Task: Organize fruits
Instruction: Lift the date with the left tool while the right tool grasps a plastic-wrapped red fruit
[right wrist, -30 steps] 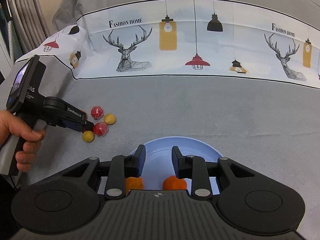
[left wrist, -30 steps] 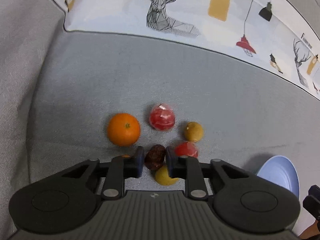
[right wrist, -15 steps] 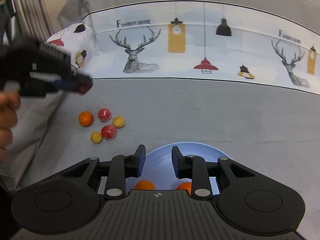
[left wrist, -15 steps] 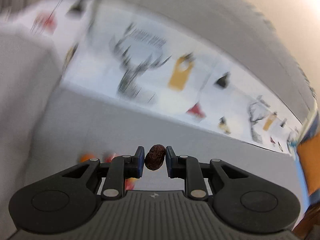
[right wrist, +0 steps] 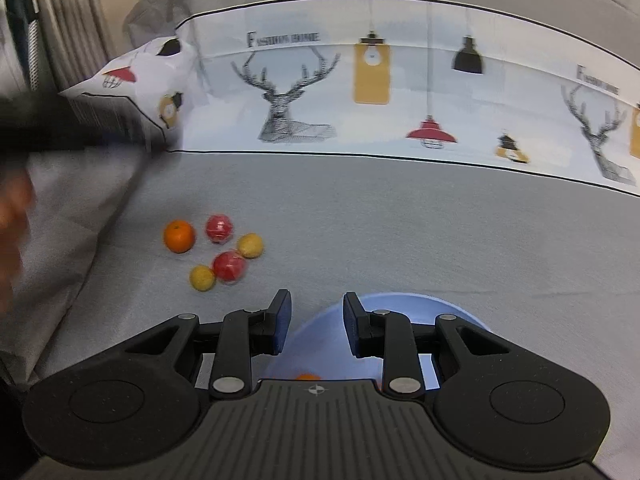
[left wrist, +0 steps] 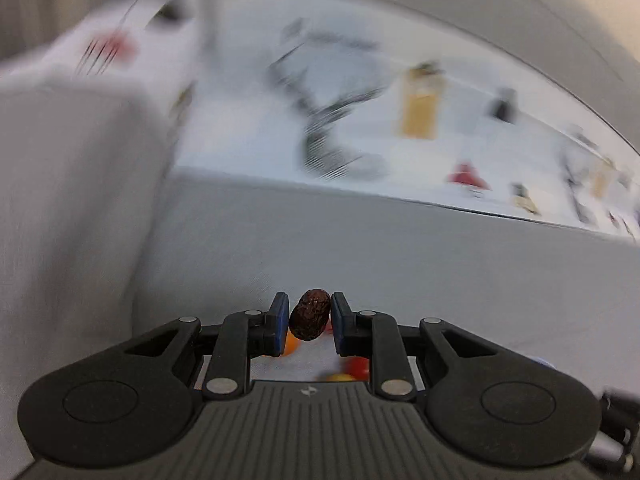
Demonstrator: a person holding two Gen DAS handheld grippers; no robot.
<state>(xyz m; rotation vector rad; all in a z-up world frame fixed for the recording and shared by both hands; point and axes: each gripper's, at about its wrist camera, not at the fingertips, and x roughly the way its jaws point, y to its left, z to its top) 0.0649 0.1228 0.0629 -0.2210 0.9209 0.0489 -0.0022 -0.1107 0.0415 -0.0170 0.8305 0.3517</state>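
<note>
Ahead of both sets of jaws I see the grey woven cloth covering the surface, matte and finely ribbed, with a white printed band of stags and hanging lamps running across its far side. In the left wrist view that band is smeared with motion blur.

Right under my right gripper sits the pale blue plate, smooth and round, its rim showing between and just beyond the fingertips; a sliver of an orange fruit on it peeks out at the gripper body's edge. These jaws stand open a moderate gap and hold nothing.

Ahead and to the left of those jaws lies the cluster on the cloth: a glossy round orange, two red fruits in shiny wrap, one farther and one nearer, and two small dull yellow fruits, one to the right, one nearest.

My left gripper has its jaws closed down on a dark brown, wrinkled oval date, pinched at its sides between the blue pads. A second ago this date was down among the cluster on the cloth; now it is lifted clear, with only blurred bits of orange and red visible below the jaws. The plate has slid right beneath the right jaws since then.
</note>
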